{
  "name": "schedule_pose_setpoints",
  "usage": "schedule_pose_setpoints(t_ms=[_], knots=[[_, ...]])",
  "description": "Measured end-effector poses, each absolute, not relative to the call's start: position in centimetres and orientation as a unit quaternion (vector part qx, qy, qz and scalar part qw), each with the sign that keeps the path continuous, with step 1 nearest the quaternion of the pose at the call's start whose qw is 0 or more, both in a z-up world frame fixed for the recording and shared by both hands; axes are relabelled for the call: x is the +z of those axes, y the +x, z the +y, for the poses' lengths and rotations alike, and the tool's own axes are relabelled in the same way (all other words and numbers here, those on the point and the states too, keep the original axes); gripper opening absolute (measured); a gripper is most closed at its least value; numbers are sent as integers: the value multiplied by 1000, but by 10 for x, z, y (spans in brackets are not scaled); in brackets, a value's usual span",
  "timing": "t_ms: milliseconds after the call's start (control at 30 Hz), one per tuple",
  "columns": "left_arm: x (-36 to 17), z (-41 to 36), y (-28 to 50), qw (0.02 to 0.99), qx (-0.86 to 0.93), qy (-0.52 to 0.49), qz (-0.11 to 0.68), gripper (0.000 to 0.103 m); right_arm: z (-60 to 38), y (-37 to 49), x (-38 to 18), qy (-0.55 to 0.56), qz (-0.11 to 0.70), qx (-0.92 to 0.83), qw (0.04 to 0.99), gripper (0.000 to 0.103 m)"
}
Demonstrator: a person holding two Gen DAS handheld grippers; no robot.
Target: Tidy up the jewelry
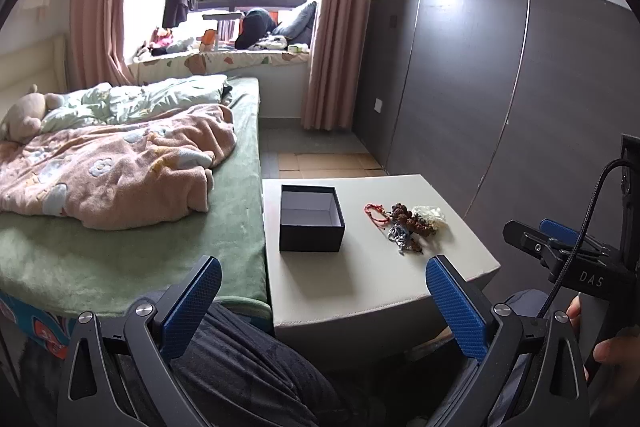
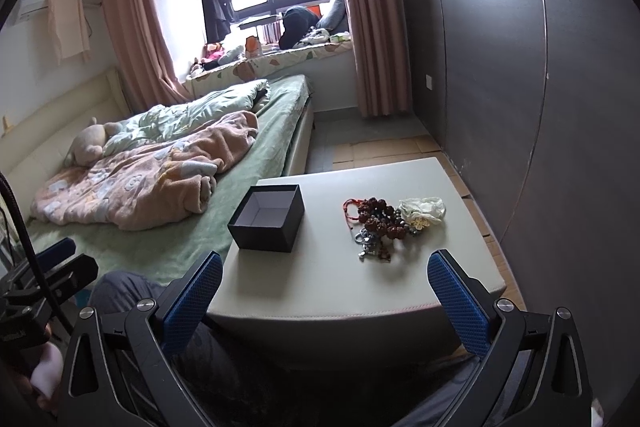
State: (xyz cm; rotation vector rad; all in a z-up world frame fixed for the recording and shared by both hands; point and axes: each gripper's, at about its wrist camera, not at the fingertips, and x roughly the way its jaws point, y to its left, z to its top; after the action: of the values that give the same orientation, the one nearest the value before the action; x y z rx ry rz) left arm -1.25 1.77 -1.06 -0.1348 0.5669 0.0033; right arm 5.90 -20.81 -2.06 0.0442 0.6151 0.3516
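Beside the bed, a bench (image 2: 320,291) carries an empty box (image 2: 267,219) near tangled jewelry (image 2: 380,227); both grippers (image 1: 322,301) (image 2: 326,301) wait with fingers released, likely ready to start sorting.

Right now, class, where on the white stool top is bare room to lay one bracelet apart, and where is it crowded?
Bare: the stool top's near strip, between both open tongs and the black box; also the gap between box and jewelry pile. Crowded: the right side, where the pile meets the white pouch.
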Motion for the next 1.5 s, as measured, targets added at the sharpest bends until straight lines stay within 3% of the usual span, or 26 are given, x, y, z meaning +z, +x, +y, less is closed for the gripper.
schedule_pose_setpoints(t_ms=[800, 1500], knots=[[-8, 8, 23, 950, -5, -69, 303, 102, -222, 85, -29, 22, 321, 145, 936, 103], [-28, -53, 146, 922, -9, -70, 380, 102, -311, 214, -88, 216, 392, 116, 886, 101]])
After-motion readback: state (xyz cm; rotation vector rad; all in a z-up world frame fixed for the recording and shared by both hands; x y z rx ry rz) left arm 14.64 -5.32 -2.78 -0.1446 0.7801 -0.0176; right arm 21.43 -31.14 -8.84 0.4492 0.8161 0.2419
